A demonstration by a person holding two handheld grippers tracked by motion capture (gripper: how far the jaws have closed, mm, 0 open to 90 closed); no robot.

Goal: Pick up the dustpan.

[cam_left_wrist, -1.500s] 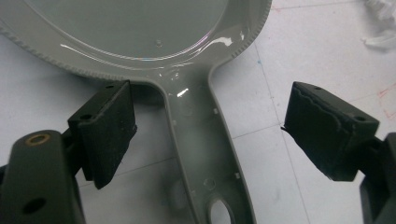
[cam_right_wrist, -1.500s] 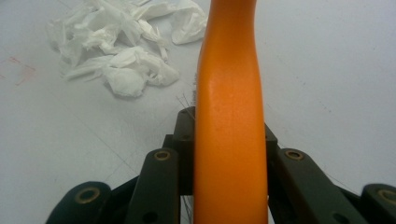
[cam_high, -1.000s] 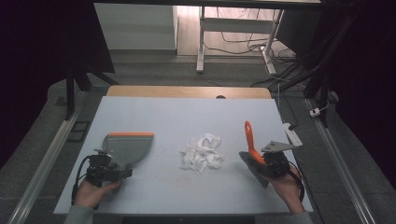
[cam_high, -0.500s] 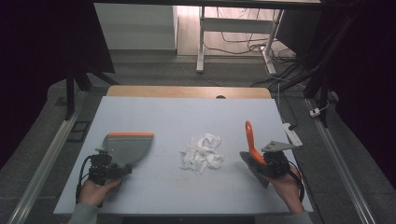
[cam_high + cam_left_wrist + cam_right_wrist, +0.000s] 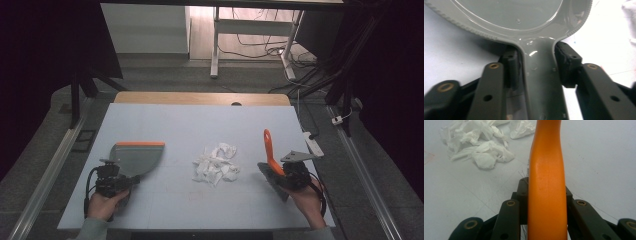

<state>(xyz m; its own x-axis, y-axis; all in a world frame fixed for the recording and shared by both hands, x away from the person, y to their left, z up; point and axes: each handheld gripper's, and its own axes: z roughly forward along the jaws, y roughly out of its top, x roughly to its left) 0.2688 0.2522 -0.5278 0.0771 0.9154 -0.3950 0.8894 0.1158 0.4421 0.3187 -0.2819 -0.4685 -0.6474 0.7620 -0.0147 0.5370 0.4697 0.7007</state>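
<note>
We see a grey dustpan (image 5: 136,157) with an orange front edge lying flat on the table (image 5: 200,125), left of the pile of crumpled white tissues (image 5: 216,164). Our left gripper (image 5: 117,181) has just been closing; its fingers (image 5: 566,62) now pinch the dustpan's handle. Right of the tissues, our right gripper (image 5: 285,175) clamps a brush (image 5: 270,152) by its orange handle, which points away from us.

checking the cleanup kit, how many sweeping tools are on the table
2. The grey dustpan lies at the left, its handle in the left gripper. The orange-handled brush is at the right, in the right gripper. Tissue scraps lie between them.
</note>
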